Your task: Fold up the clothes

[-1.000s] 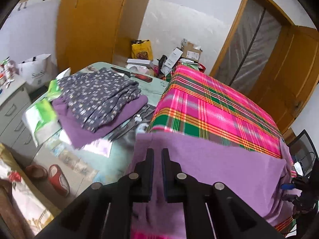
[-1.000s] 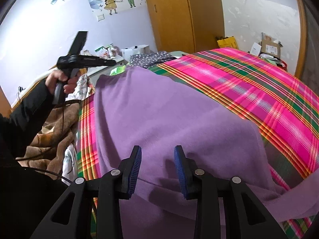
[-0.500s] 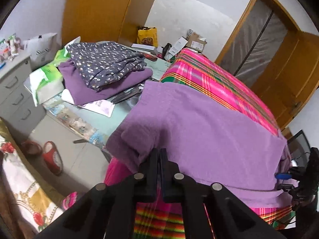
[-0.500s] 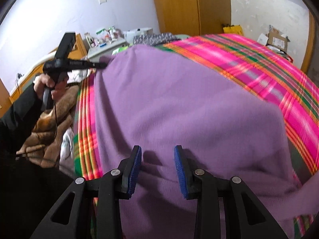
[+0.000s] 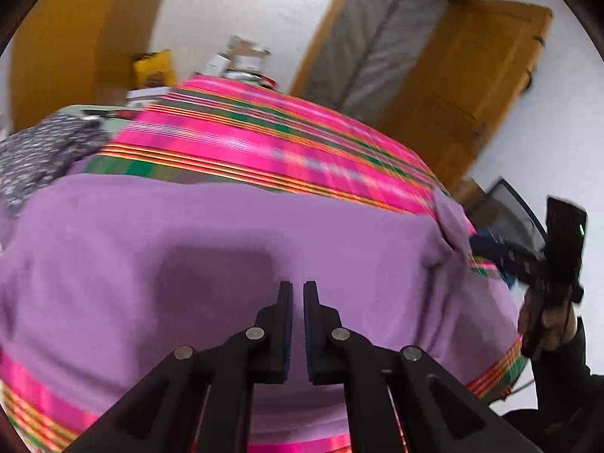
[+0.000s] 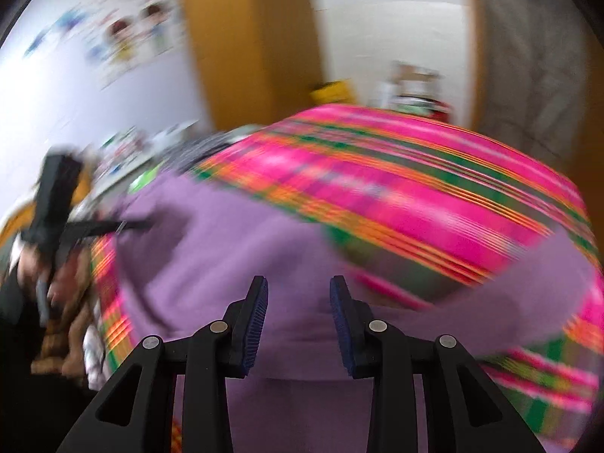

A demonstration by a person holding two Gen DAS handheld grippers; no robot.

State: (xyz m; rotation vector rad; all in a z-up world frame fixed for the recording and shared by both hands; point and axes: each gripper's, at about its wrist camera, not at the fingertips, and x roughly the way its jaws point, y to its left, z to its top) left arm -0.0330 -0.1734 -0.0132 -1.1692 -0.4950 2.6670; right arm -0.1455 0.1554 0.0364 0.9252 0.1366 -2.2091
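Item: purple garment (image 5: 264, 226). Lay spread across the near edge of a bed, over a pink, green and orange plaid cover (image 5: 283, 139); near hem draped off the edge, one raised tuft or corner at the far right (image 5: 451, 219). Whether already folded over once: not settled by these views.

Material: soft matte knit, fleece-like nap, no sheen; broad rounded sags, no crisp creases. Judged light, limp and non-slip, not fragile; likely to droop from any single pinch, so best taken at two corners or along one hem, pinched through all layers.

Left gripper (image 5: 297, 290): black, fingers nearly together with a thin slit between; hovered above the cloth, nothing seen between them. Right gripper (image 6: 298, 294): black with blue ribbed pads (image 6: 260, 302), set wide apart, empty, over the purple cloth's near edge. View heavily blurred.

Also logged: dark floral folded fabric (image 5: 41, 151) off to the left, orange wooden door (image 5: 464, 87), cardboard boxes (image 5: 241, 56) beyond the bed.
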